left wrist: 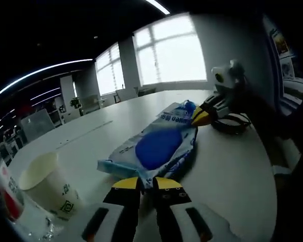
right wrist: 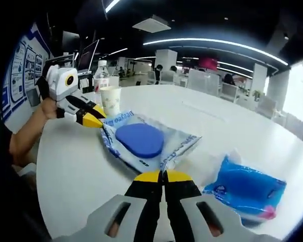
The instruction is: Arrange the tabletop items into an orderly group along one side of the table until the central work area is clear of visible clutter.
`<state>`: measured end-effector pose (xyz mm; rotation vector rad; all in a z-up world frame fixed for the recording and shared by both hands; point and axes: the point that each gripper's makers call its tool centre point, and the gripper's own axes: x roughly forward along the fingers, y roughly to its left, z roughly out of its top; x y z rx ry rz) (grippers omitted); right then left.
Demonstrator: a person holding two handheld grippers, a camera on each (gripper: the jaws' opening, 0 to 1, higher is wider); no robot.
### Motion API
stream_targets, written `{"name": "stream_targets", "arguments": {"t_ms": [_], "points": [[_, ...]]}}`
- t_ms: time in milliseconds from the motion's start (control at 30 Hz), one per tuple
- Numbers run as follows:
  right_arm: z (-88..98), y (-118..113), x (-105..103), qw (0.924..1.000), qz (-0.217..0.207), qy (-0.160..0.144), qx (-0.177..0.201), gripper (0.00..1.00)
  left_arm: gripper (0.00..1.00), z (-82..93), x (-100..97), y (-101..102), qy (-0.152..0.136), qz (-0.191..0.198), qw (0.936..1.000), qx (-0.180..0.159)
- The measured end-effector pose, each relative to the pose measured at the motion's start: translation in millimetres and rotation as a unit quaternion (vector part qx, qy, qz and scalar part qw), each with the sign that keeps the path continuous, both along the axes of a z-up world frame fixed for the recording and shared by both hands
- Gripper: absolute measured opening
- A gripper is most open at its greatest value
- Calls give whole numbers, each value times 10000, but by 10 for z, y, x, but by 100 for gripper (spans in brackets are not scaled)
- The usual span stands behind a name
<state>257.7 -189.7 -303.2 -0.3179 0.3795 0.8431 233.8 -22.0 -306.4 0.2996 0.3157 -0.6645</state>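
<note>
A wet-wipes pack [left wrist: 159, 146], clear-and-blue with a large blue oval lid, lies flat on the white round table [left wrist: 237, 176]. My left gripper [left wrist: 147, 183] is shut on its near edge, yellow tips pressed close. My right gripper [left wrist: 201, 116] comes in from the right at the pack's far end. In the right gripper view the same pack [right wrist: 141, 141] lies ahead, with my right gripper [right wrist: 162, 176] shut at its near corner. The left gripper [right wrist: 92, 115] meets the pack's far corner there, held by a person's hand.
A paper cup [left wrist: 48, 184] [right wrist: 110, 101] and a red-labelled bottle [left wrist: 2, 199] [right wrist: 100, 74] stand together by the table's edge. A blue packet [right wrist: 245, 191] with a pink corner lies right of my right gripper. A black coil [left wrist: 233, 124] rests near the far edge.
</note>
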Motion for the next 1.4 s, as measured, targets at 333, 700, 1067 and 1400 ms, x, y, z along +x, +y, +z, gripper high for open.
{"name": "stream_targets", "arguments": {"t_ms": [333, 700, 1067, 1400], "points": [[-83, 8, 40, 9999, -20, 125, -10, 1, 9, -8, -30, 46, -1, 79, 10000, 14], [-89, -11, 8, 9998, 46, 40, -203, 6, 13, -46, -111, 105, 5, 170, 9998, 40], [100, 9, -103, 9990, 212, -357, -187, 19, 20, -2, -241, 201, -113, 212, 9997, 60], [383, 46, -306, 9960, 285, -795, -279, 49, 41, 359, -518, 139, -480, 40, 9988, 44]]}}
